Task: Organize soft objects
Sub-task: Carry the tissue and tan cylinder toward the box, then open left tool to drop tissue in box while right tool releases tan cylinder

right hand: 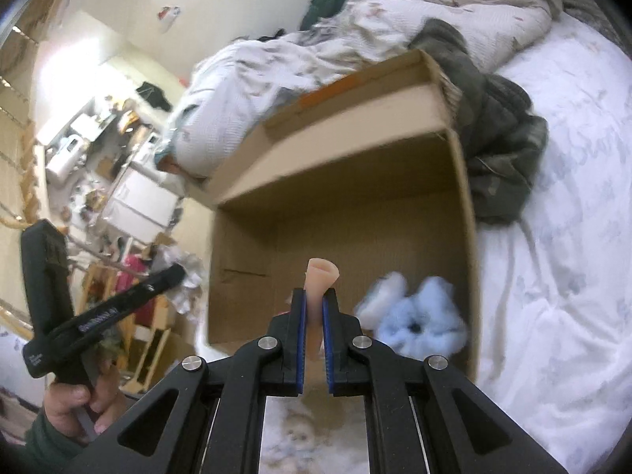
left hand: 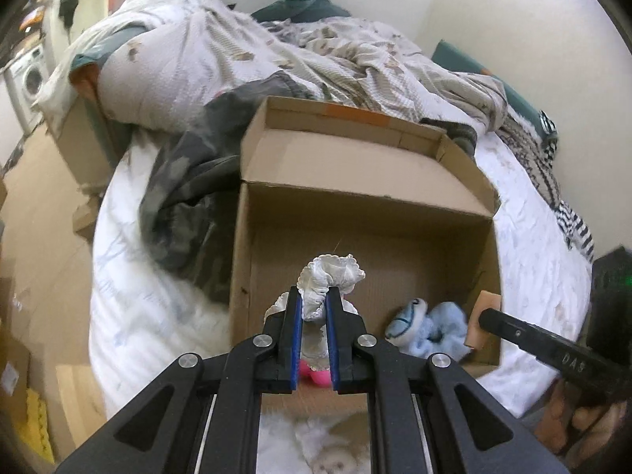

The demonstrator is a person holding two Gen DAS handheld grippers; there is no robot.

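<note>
Left wrist view: our left gripper (left hand: pixel 315 330) pinches a white frilled cloth (left hand: pixel 331 276) above the open cardboard box (left hand: pixel 357 205), ready for dropping beside the blue plush (left hand: pixel 428 326). Right wrist view: our right gripper (right hand: pixel 314 333) pinches a peach soft piece (right hand: pixel 320 280) over the box.

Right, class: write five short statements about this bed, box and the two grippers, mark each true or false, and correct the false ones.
1. The left hand-held gripper is shut on a white frilly cloth. True.
2. The right hand-held gripper is open and holds nothing. False: it is shut on a peach-coloured soft piece.
3. A light blue plush toy lies inside the cardboard box. True.
4. The box stands on the floor. False: it stands on the bed.
5. The box is closed. False: it is open.
</note>
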